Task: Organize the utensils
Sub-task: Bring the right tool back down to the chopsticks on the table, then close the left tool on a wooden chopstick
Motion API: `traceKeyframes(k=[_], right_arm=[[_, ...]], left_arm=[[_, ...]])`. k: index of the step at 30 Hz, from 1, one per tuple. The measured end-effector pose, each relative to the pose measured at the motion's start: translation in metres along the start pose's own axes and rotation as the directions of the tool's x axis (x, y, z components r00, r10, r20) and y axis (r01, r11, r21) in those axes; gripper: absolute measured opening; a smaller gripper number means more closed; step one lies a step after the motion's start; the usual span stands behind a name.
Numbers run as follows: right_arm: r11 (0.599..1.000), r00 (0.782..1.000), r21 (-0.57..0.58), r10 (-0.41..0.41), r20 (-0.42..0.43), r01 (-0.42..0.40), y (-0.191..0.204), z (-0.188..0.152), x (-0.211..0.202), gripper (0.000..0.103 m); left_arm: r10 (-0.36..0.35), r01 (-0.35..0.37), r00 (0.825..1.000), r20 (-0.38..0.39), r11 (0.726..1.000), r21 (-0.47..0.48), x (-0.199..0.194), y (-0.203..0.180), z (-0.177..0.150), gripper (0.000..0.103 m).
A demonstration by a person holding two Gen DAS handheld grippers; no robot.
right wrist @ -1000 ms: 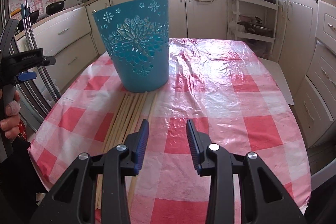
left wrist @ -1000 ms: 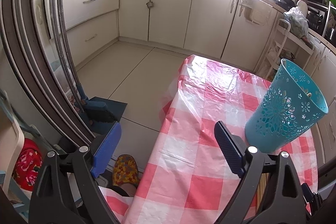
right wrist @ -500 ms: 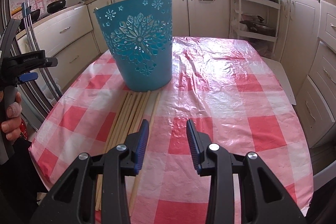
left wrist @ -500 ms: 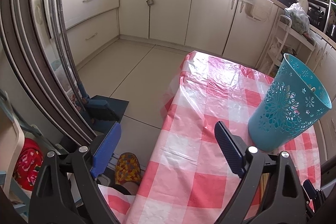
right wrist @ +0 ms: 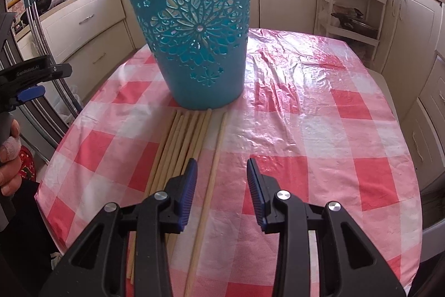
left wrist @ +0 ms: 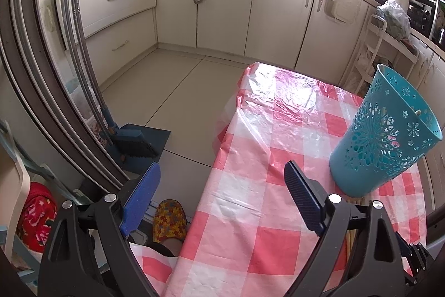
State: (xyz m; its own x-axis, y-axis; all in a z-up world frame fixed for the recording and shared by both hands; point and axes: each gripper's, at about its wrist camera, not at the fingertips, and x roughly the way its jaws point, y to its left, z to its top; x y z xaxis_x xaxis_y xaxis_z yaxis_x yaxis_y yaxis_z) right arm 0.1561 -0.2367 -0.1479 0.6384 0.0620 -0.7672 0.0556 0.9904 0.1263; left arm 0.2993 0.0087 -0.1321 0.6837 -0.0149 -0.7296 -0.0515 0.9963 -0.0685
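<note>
Chopsticks (right wrist: pixel 192 146) lie bundled on the checked surface (right wrist: pixel 319 146), tips touching the teal perforated holder (right wrist: pixel 194 38), so the right hand-held gripper (right wrist: pixel 222 192), jaws apart, should probably straddle the separate stick nearest them, while the left hand-held gripper (left wrist: pixel 219 202) gapes idle.

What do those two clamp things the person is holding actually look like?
Both are black plastic with silver rivets. The right gripper has ribbed blue pads lining its jaws; the left gripper has similar pads. White "GenRobot.AI" lettering marks the left one's side. The left hand has a bandaged finger.
</note>
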Motion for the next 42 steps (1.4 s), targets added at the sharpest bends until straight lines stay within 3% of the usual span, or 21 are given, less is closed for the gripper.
traceKeyframes(k=[10, 18, 34, 38, 42], right_arm=[[0.994, 0.997, -0.084, -0.070, -0.044, 0.066, 0.010, 0.002, 0.019, 0.033], [0.990, 0.996, -0.123, -0.077, -0.047, 0.071, 0.010, 0.000, 0.017, 0.010], [0.998, 0.995, -0.046, -0.049, -0.090, 0.045, -0.021, 0.003, 0.014, 0.008], [0.999, 0.997, -0.038, -0.025, -0.079, 0.022, -0.022, 0.004, 0.016, 0.008], [1.000, 0.998, -0.010, 0.005, -0.065, -0.006, -0.028, 0.003, 0.016, 0.008]], left_arm=[[0.001, -0.001, 1.000, -0.006, 1.000, 0.000, 0.001, 0.000, -0.001, 0.087], [-0.004, 0.004, 1.000, -0.006, 1.000, -0.007, 0.001, 0.002, -0.001, 0.086], [-0.001, 0.001, 1.000, -0.016, 1.000, 0.008, 0.002, 0.000, -0.004, 0.087], [-0.063, 0.068, 0.995, -0.081, 0.996, 0.059, 0.007, -0.011, -0.016, 0.086], [-0.116, 0.141, 0.985, -0.128, 0.967, 0.211, 0.006, -0.048, -0.038, 0.086]])
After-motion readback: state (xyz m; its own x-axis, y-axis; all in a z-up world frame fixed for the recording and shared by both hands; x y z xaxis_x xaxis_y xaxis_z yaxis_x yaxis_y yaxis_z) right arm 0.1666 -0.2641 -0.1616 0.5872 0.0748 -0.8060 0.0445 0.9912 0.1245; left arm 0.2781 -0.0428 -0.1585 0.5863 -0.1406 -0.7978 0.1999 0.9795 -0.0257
